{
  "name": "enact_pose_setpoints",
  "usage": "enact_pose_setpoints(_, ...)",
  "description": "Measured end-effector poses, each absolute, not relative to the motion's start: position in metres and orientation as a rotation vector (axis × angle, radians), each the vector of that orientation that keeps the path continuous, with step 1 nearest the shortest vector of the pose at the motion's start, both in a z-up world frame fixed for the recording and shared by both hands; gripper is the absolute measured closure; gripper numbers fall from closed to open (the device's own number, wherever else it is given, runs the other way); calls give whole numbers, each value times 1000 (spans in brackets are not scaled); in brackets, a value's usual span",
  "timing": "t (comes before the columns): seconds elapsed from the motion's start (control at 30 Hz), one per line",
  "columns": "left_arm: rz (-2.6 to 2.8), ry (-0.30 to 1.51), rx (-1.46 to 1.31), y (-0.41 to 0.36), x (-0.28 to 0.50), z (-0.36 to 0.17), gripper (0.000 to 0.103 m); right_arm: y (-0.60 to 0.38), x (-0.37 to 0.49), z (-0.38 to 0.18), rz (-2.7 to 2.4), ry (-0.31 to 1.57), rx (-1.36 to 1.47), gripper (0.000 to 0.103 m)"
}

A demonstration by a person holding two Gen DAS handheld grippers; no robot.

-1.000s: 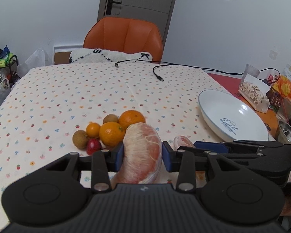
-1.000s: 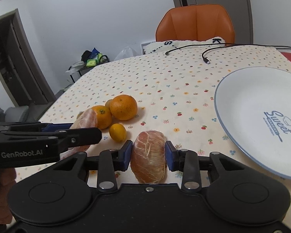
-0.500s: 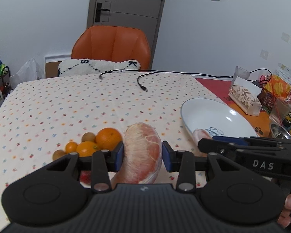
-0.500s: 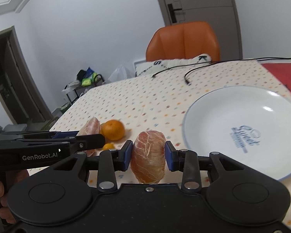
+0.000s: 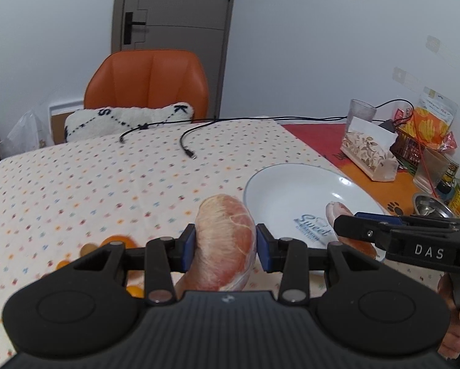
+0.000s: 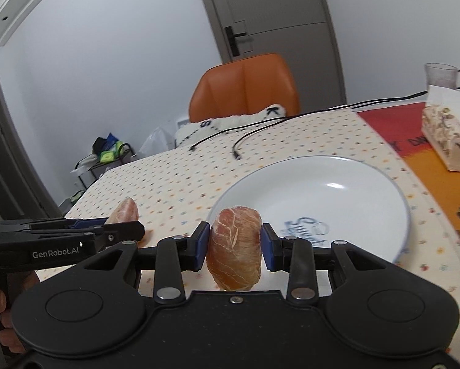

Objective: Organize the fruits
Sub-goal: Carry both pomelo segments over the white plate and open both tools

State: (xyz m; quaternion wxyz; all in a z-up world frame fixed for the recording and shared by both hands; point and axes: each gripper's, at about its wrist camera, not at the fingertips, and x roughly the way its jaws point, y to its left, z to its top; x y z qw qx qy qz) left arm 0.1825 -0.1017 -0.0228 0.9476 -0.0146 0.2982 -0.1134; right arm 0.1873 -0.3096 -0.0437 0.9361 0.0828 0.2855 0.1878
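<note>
Your left tool (image 5: 225,247) is pinching a peeled pomelo segment (image 5: 226,246) beside the white plate (image 5: 279,190); your right tool (image 6: 235,247) is pinching another segment (image 6: 236,246) over the plate's near rim above the desk (image 6: 174,184).

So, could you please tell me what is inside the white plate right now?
The white plate shows only its bare surface and blue "Sweet" print. Nothing rests in it. The right claw and its pomelo segment cover the near rim, so that strip is unseen.
</note>
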Motion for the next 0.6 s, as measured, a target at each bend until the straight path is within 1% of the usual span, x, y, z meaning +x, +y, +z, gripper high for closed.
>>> enact_pose_setpoints(0.6,-318,644,8,-167,224,-29,64,-362,195,-54,287,568,235,69)
